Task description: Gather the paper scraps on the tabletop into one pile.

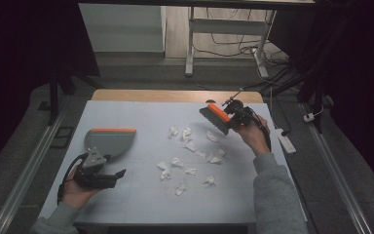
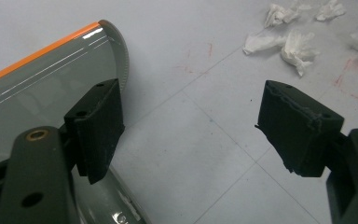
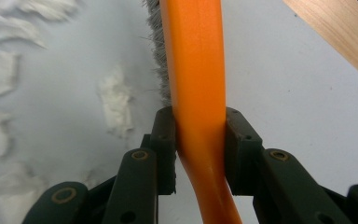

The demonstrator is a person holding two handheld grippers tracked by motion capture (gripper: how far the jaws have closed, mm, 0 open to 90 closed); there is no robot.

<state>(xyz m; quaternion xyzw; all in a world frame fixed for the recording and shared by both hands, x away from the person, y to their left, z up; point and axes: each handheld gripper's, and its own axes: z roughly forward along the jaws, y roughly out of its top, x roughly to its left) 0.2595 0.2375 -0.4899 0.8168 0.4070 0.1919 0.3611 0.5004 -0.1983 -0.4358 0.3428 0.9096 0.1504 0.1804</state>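
A grey dustpan (image 1: 108,142) with an orange edge lies on the white table (image 1: 126,195) at the left. My left gripper (image 1: 119,174) hovers just in front of it, open and holding nothing; the dustpan (image 2: 42,88) lies beside its left jaw. My right gripper (image 1: 233,118) is shut on the orange handle of a hand brush (image 1: 215,117), held above the table at the right. The brush handle (image 3: 196,79) is clamped between both jaws, grey bristles to its left. Several crumpled white paper scraps (image 1: 190,156) lie across the table's middle.
A wooden strip (image 1: 175,95) runs along the table's far edge. A white remote-like bar (image 1: 286,140) lies off the right edge. Beyond stand desk legs (image 1: 190,44) and loose cables on the floor.
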